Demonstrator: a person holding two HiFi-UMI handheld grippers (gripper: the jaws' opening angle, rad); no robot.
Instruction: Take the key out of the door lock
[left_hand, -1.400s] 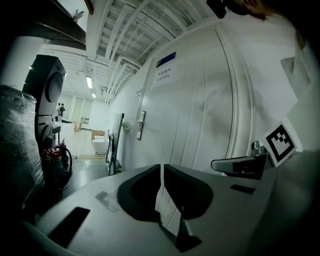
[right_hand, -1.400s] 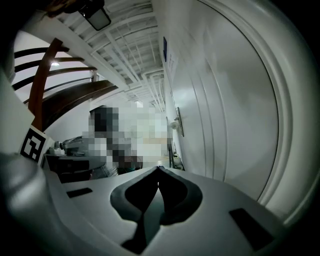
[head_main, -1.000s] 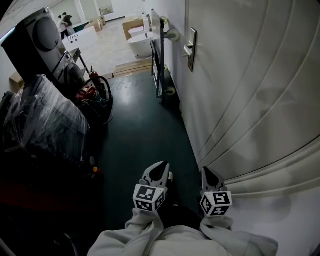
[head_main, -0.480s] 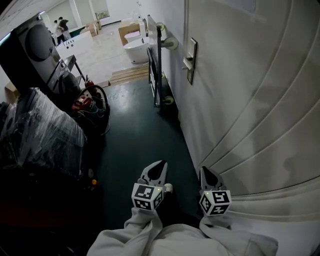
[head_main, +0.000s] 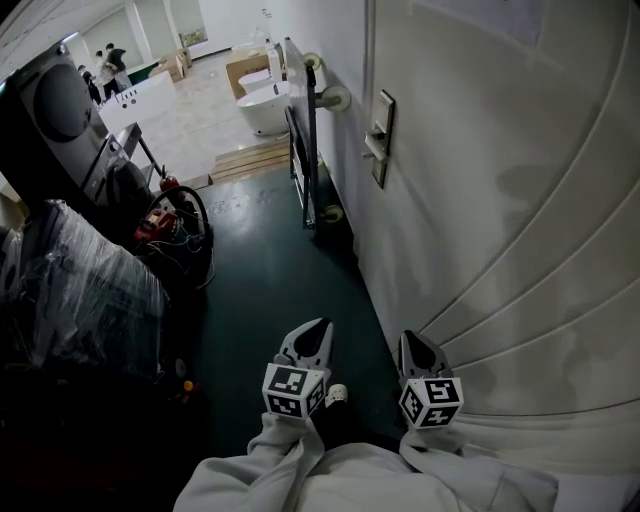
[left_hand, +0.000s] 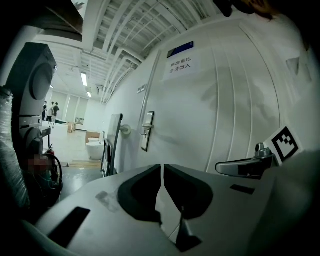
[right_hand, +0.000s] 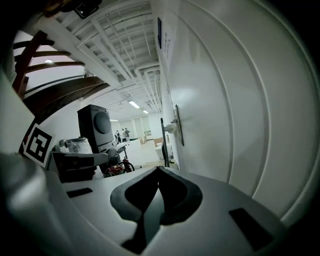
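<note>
The white door (head_main: 500, 200) runs along the right of the head view, with a metal lock plate and lever handle (head_main: 379, 138) far ahead of me. That plate also shows small in the left gripper view (left_hand: 147, 131) and the right gripper view (right_hand: 176, 125). No key can be made out at this distance. My left gripper (head_main: 321, 327) and right gripper (head_main: 409, 340) are held low and side by side near the door's foot. Both are shut with nothing between the jaws, as seen in the left gripper view (left_hand: 163, 166) and the right gripper view (right_hand: 158, 169).
A dark metal trolley frame (head_main: 303, 150) leans on the wall beyond the lock plate. A white tub (head_main: 262, 105) stands farther back. On the left are a plastic-wrapped stack (head_main: 70, 290), a large dark machine (head_main: 50, 110) and a hose reel with red parts (head_main: 170, 215). Dark green floor (head_main: 270, 270) runs between.
The whole view has advanced along the door: the lock plate, trolley and tub sit nearer and lower in the picture. Both grippers stay shut and side by side.
</note>
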